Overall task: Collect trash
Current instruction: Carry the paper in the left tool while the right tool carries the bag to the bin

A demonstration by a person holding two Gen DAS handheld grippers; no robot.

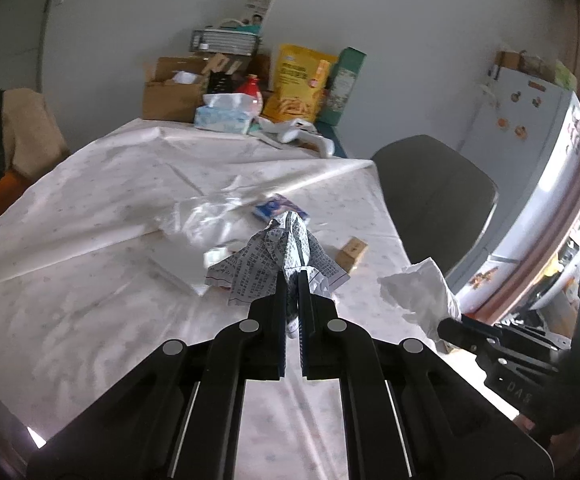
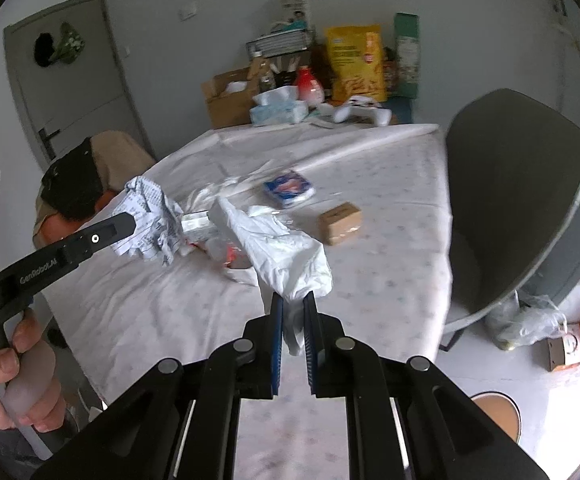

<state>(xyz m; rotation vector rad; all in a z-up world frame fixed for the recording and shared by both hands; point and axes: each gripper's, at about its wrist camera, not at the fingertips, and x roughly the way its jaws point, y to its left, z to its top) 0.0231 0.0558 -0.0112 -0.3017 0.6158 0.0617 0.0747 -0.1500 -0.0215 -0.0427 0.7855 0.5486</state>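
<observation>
White patterned cloth [image 1: 102, 208] covers the table that fills the middle of both views, with a grey wall behind it and a grey chair [image 1: 433, 196] at the table's right edge. At the bottom centre of the left wrist view the left gripper [image 1: 291, 276] has its fingers pinched nearly together on a crumpled printed paper [image 1: 286, 252], which fans out above the tips, clear of the cloth. The same paper shows at the left of the right wrist view [image 2: 150, 220], clamped at the tip of that gripper, whose handle a hand [image 2: 6, 384] grasps at the lower left. At the bottom centre of the right wrist view the right gripper [image 2: 293, 298] is closed tight on a crumpled white tissue [image 2: 286, 256], a tail of it hanging between the fingers; in the left wrist view it appears at the right edge. More trash lies on the cloth mid-frame: a blue packet [image 2: 290, 188], a small brown box [image 2: 339, 222], and clear wrapping [image 1: 206, 220] beside the packet. Along the table's far edge at the top of the frame stand a tissue box [image 1: 226, 114], a yellow bag [image 1: 299, 80], a green carton [image 1: 345, 84] and a cardboard box [image 1: 170, 92].
</observation>
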